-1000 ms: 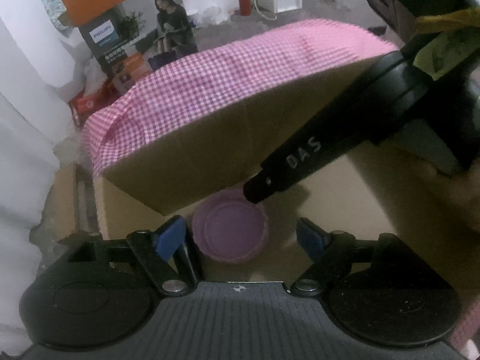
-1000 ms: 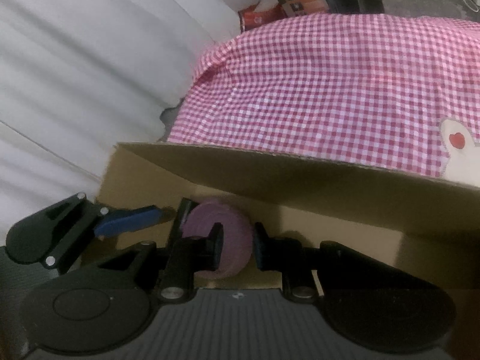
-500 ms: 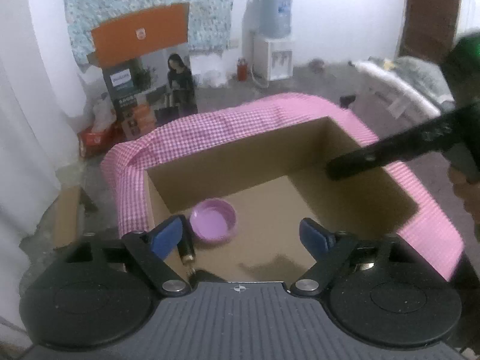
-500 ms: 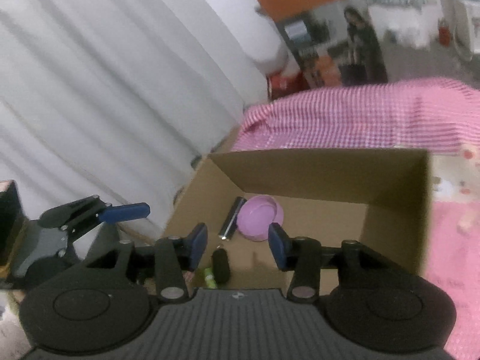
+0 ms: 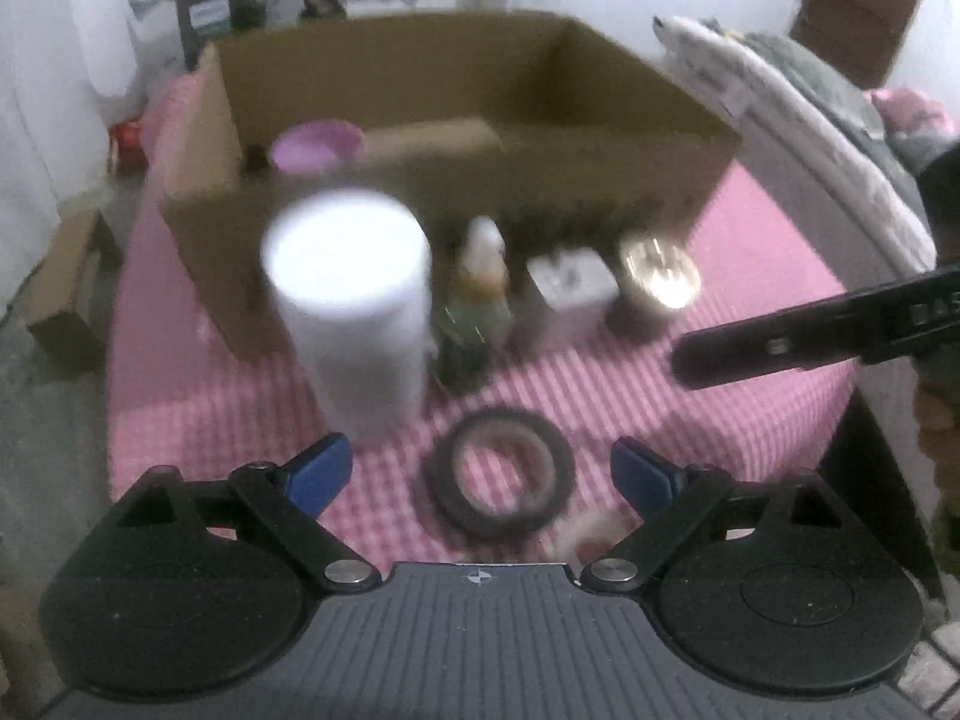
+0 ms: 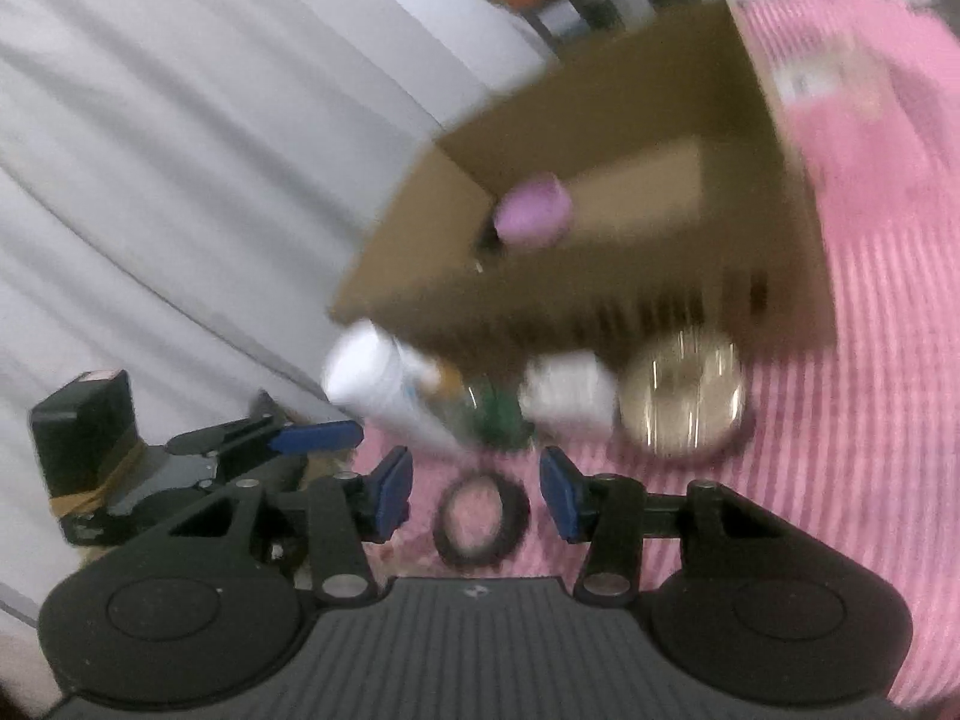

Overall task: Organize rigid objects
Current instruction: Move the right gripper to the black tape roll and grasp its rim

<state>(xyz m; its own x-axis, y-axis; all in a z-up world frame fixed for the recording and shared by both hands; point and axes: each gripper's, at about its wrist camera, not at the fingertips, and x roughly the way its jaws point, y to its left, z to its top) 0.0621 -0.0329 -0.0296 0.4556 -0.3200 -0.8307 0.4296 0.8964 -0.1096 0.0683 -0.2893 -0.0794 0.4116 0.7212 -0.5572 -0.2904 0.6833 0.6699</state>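
Having pulled back from the cardboard box (image 5: 420, 180), where the pink bowl (image 5: 316, 146) now lies released, both grippers face the black ring (image 5: 501, 471) on the checked cloth: left gripper (image 5: 480, 471) jaws widening, right gripper (image 6: 477, 495) jaws spread, both empty.

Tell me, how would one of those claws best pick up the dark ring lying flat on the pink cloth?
Probably from above, one finger inside the hole and one outside, pinching one side of the dark ring. It lies flat on the checked cloth, so there is little edge to catch from the side. The left claw, jaws opening and empty, already sits over it; the white cylinder crowds one side.
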